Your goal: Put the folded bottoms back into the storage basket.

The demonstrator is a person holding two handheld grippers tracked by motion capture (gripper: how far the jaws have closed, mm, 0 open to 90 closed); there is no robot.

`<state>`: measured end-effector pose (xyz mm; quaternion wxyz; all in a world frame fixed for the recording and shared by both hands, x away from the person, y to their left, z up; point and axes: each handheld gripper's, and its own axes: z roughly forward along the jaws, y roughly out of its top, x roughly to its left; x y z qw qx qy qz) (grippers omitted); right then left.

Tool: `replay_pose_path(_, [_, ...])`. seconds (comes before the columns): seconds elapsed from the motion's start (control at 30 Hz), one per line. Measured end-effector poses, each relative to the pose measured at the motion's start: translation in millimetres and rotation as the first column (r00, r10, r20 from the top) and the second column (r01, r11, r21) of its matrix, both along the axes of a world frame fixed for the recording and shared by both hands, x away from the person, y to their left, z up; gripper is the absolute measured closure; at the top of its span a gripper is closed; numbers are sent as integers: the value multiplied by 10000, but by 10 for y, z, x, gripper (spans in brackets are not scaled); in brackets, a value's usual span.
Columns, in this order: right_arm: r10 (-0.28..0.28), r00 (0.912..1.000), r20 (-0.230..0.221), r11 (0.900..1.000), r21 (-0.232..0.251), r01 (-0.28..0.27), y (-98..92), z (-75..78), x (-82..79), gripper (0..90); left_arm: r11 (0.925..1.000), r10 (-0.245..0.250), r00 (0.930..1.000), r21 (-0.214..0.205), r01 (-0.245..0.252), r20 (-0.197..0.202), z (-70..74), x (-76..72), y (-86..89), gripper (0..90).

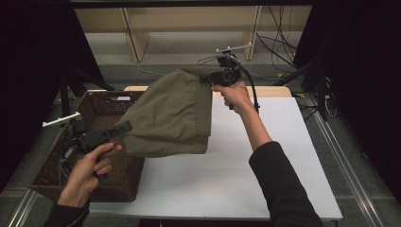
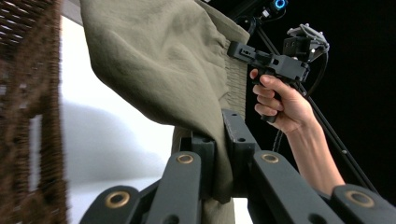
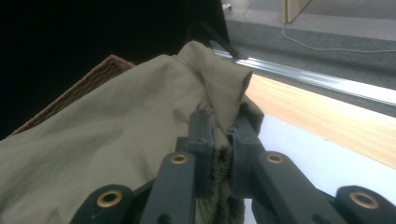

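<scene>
Olive-green cloth garment with a gathered elastic band (image 1: 170,116): in the high view it hangs in the air between your two grippers, spread above the left part of the white table top (image 1: 265,156) and the near right edge of the dark brown woven wicker basket (image 1: 52,175). Your left gripper (image 1: 124,127) pinches its near left corner; your right gripper (image 1: 208,78) pinches its far right corner, higher and farther off. The basket sits at the table's left side. Pale wooden shelving (image 1: 142,33) stands on the floor beyond the table.

Left gripper view: your left gripper (image 2: 223,154) has its black jaws drawn narrow on a fold of the garment (image 2: 168,70), cloth pressed between the pads and hanging below them. Your right hand (image 2: 282,102) and its right gripper (image 2: 236,46) are farther off, biting the banded edge. Basket weave (image 2: 28,116) runs down the left; white table top (image 2: 116,140) lies behind.

Right gripper view: your right gripper (image 3: 223,135) has its jaws clamped narrow on the bunched band of the garment (image 3: 116,140), which spreads away to the left. Basket rim (image 3: 93,77) shows past the cloth; the table's light wooden edge strip (image 3: 327,121) and white top (image 3: 317,163) lie to the right.
</scene>
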<state>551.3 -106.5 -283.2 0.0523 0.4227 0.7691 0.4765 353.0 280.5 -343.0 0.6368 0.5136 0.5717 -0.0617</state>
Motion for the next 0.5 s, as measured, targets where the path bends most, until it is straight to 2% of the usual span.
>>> replay_pose_path(0.13, [154, 9999, 75, 9999, -74, -154, 161, 28, 14, 824, 9995, 216, 9997, -221, -218, -108, -33, -12, 113, 844])
replay_pose_path(0.37, [335, 9992, 223, 9991, -251, -330, 402, 112, 49, 824, 9983, 475, 9988, -359, -469, 157, 41, -53, 246, 844])
replay_pose_path(0.5, [366, 9990, 245, 9989, -288, -358, 461, 137, 57, 824, 9974, 585, 9981, -442, -577, 178, 59, -59, 295, 844])
